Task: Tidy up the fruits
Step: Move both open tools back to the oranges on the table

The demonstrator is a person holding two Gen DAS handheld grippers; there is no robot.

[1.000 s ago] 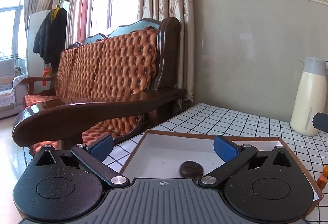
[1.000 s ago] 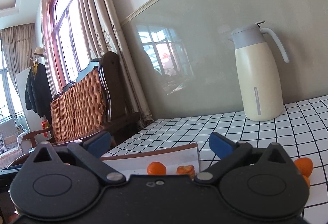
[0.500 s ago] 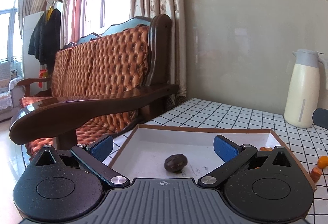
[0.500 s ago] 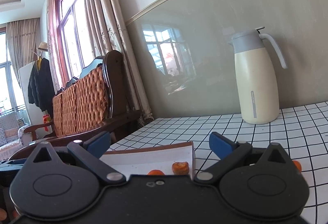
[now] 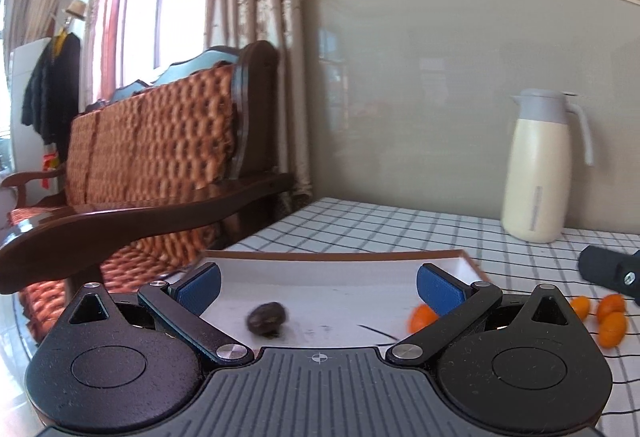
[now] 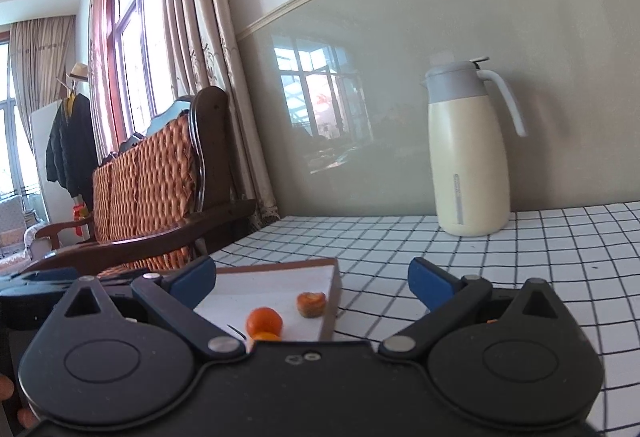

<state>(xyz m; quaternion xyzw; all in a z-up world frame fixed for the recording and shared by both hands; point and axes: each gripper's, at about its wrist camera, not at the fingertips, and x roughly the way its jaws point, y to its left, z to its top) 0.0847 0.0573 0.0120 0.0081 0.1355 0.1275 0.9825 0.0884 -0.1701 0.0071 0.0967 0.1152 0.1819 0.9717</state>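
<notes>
A shallow white tray with a brown rim (image 5: 332,257) lies on the checked tablecloth. In the left wrist view a dark wrinkled fruit (image 5: 267,318) and a small orange fruit (image 5: 423,317) lie in the tray. My left gripper (image 5: 318,283) is open and empty above the tray's near side. Three small orange fruits (image 5: 610,313) lie on the cloth right of the tray. In the right wrist view the tray (image 6: 330,289) holds an orange fruit (image 6: 264,321) and a browner cut one (image 6: 311,304). My right gripper (image 6: 312,277) is open and empty above the tray's right edge.
A cream thermos jug (image 5: 538,169) stands at the back of the table by the grey wall; it also shows in the right wrist view (image 6: 468,153). A wooden sofa with orange cushions (image 5: 152,165) stands left of the table. The other gripper's black tip (image 5: 608,271) shows at right.
The left view has swung right: the dark fruit slid left in view and the orange fruits came into sight. The right gripper has moved left, so the tray's fruits sit between its fingers.
</notes>
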